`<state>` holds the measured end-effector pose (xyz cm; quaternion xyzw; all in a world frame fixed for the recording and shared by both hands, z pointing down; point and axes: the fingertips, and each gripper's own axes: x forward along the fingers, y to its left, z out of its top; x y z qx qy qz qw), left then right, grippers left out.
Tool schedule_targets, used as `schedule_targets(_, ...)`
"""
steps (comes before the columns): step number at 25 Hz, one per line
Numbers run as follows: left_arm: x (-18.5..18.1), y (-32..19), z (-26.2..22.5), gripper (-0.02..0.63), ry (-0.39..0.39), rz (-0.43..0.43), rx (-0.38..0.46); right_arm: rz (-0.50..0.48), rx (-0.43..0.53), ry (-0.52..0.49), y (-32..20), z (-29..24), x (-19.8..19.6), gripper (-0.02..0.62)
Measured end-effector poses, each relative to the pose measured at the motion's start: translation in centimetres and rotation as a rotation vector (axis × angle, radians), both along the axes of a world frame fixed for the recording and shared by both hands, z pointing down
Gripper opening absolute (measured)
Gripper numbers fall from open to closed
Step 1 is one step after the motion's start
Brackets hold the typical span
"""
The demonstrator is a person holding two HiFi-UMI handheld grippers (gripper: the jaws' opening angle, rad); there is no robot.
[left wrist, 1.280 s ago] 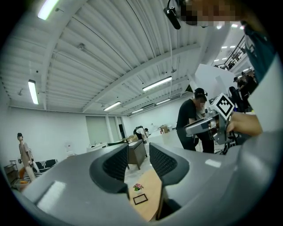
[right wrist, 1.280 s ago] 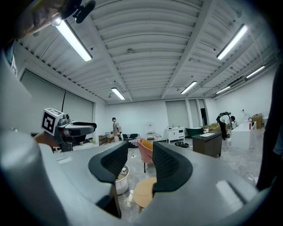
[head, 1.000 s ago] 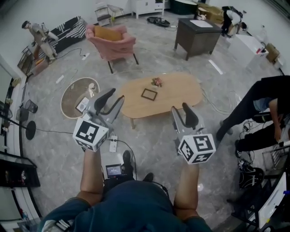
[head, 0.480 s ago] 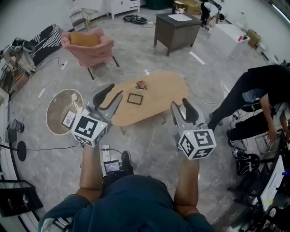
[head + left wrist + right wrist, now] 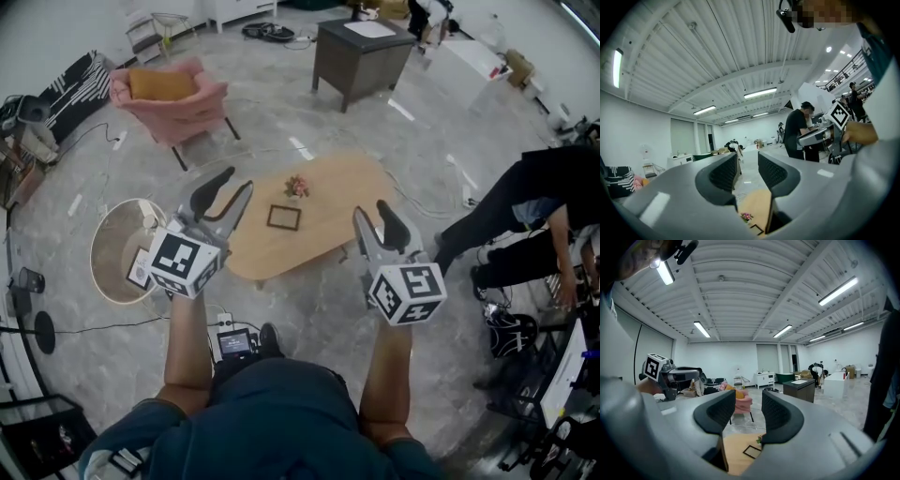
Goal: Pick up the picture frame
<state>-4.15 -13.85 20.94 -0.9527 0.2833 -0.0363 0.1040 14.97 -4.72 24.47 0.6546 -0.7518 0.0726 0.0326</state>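
A dark picture frame (image 5: 283,217) lies flat on an oval wooden coffee table (image 5: 330,228), next to a small bunch of pink flowers (image 5: 298,186). My left gripper (image 5: 223,190) hangs open in the air over the table's near left end, nothing between its jaws. My right gripper (image 5: 378,223) is open and empty too, above the table's near right edge. The right gripper view shows the frame (image 5: 751,451) low between the jaws, well ahead. Only a corner of the frame (image 5: 756,229) and the flowers (image 5: 746,216) show at the bottom of the left gripper view.
A round side table (image 5: 120,249) with a small framed picture stands at the left. Behind are a pink armchair (image 5: 172,98) and a dark cabinet (image 5: 360,58). A person in black (image 5: 534,206) bends at the right. Cables and a small device (image 5: 232,344) lie at my feet.
The coffee table and frame have come nearer in the head view as I walked toward them. Both grippers moved forward with me and stayed open.
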Motion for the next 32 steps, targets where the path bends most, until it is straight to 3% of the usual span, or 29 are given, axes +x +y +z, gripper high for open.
schedule_targets(11,-2.1,-8.5,0.3,0.141,0.029,0.030,-0.023,0.011,-0.031,0.022,-8.6,-0.1,-2.3,0.184)
schedule_targets(22,-3.1,-15.6,3.8,0.141,-0.031,-0.062,-0.075,-0.080,-0.075,-0.023,-18.4,3.7,-2.1,0.184)
schedule_targets(32,1.7,-24.5,9.9,0.141,-0.059,-0.115,-0.215,-0.156,-0.177,-0.062,-29.1,9.5,2.0,0.184)
